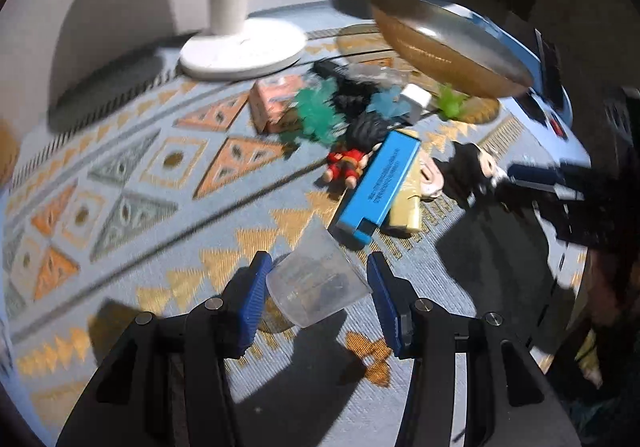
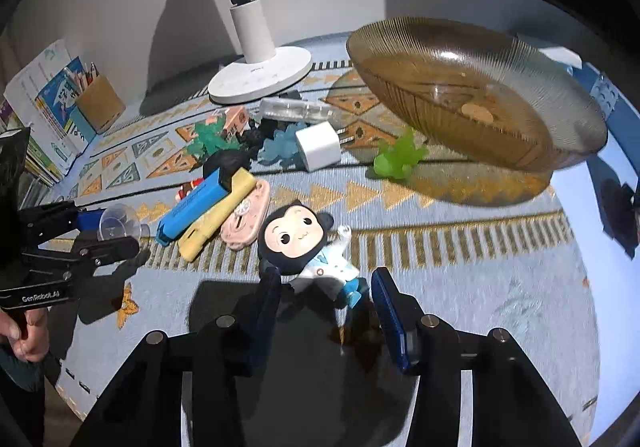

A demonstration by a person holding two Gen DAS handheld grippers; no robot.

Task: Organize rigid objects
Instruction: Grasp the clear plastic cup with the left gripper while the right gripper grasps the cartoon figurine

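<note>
Your left gripper (image 1: 318, 287) wide open around tipped clear cup (image 1: 316, 279), mouth toward camera; right gripper (image 2: 326, 301) open astride figurine (image 2: 308, 247), head pointing away; bare mat (image 2: 480, 287) rightward.

Each gripper, left gripper (image 1: 318, 279) and right gripper (image 2: 326, 297), has matte black linkage arms with round silver pivot pins and ribbed blue pads on its fingers (image 1: 252, 297). The left gripper body carries white "GenRobot.AI" lettering. The person's left hand (image 2: 26, 335) shows bare skin.

Clear plastic cup (image 1: 316, 279) tipped sideways, doll (image 2: 308, 247) lying face-up
</note>
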